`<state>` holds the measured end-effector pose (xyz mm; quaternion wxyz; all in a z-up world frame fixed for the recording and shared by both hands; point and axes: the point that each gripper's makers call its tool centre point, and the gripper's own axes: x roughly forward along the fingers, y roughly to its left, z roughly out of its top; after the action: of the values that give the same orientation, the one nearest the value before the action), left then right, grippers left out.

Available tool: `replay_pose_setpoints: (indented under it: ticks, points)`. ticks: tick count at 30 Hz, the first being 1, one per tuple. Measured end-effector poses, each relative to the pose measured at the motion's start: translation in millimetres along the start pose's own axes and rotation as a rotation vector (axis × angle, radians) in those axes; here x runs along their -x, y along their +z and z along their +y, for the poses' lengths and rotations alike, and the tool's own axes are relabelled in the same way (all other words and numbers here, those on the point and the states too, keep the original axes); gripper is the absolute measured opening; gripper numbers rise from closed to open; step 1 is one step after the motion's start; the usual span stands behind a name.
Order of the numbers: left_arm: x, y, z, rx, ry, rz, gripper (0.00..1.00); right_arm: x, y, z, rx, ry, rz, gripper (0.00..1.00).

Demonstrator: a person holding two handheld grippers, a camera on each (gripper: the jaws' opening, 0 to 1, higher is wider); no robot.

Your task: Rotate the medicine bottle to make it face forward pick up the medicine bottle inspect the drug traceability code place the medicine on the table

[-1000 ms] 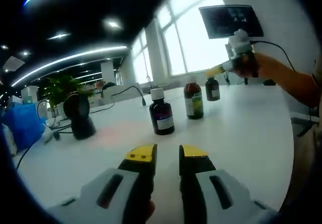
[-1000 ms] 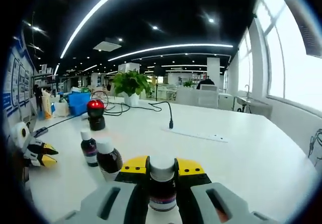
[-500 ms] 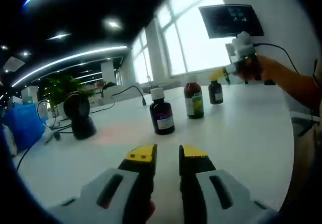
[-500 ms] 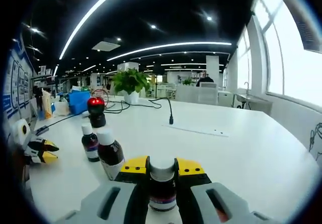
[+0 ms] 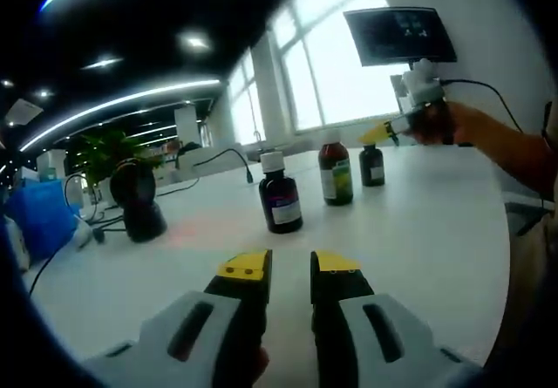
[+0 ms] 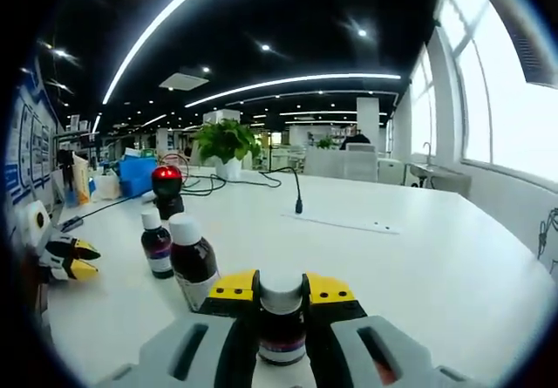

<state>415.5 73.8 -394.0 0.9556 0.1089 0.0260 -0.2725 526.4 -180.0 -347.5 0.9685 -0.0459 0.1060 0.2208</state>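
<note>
Right gripper view: right gripper (image 6: 282, 294) fingers clamped on an upright dark brown white-capped medicine bottle (image 6: 282, 327), axis vertical, on or just above the white table (image 6: 418, 266); cannot tell which. Left gripper (image 5: 288, 270) fingers slightly apart, empty, well apart from it.

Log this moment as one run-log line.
right hand-held gripper: shut on medicine bottle | left hand-held gripper: open, holding nothing, above white table | two bottles beside
</note>
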Motion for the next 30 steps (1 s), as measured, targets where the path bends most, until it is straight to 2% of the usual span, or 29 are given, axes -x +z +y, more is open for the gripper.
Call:
replay_pose_setpoints:
  ticks: [12, 15, 30]
  points:
    - [0, -1.3, 1.6, -0.002, -0.001, 0.002, 0.10, 0, -0.5, 0, 0.047, 0.006, -0.018, 0.18]
    - [0, -1.6, 1.5, -0.002, -0.001, 0.003, 0.10, 3, 3.8, -1, 0.038, 0.003, -0.048, 0.22]
    - [1, 1.0, -3.4, -0.003, -0.004, 0.001, 0.10, 30, 12.1, -9, -0.031, -0.004, -0.130, 0.16]
